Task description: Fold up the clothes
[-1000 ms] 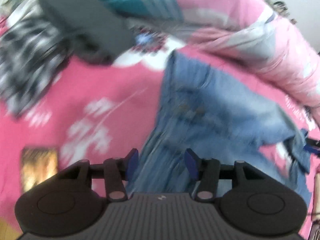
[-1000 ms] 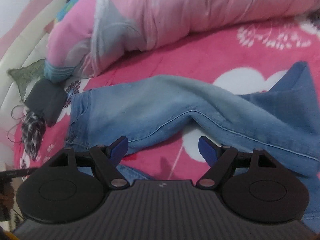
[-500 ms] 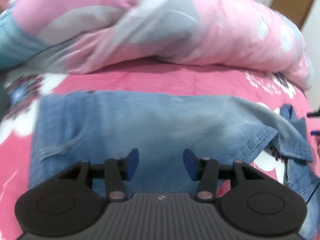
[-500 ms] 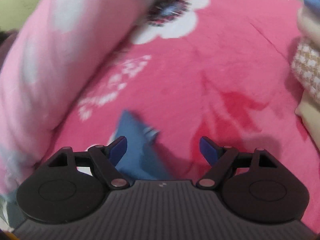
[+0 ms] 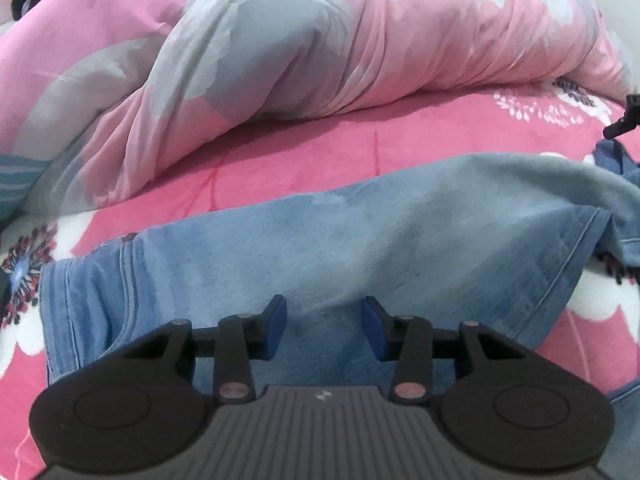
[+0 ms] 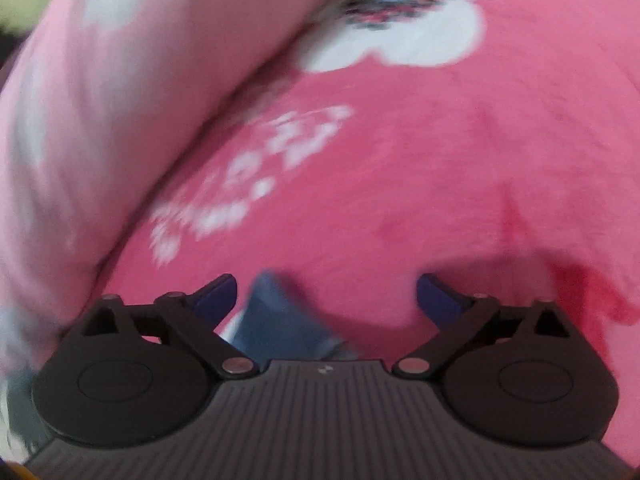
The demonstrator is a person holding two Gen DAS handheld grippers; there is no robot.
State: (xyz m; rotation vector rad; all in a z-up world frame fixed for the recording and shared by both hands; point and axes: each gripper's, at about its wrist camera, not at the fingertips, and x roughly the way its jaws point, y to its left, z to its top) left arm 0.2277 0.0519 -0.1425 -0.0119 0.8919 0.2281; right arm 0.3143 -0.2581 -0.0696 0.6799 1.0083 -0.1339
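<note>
A pair of light blue jeans (image 5: 360,240) lies spread across the pink flowered bed sheet (image 5: 320,148), waistband at the left, legs running right. My left gripper (image 5: 325,322) is open and empty, just above the jeans near the hip. My right gripper (image 6: 326,294) is open wide and empty; a blurred blue corner of the jeans (image 6: 276,320) lies just under it, left of the middle between its fingers. A black piece of the right gripper (image 5: 624,118) shows at the far right of the left wrist view.
A rolled pink and grey quilt (image 5: 320,48) lies along the back of the bed and also shows at the left of the right wrist view (image 6: 100,100). Pink sheet with white flowers (image 6: 420,140) stretches ahead of the right gripper.
The left gripper has swung from the waistband end to face the quilt across the jeans. The right gripper has swung away from the jeans to the leg end and moved closer to the sheet.
</note>
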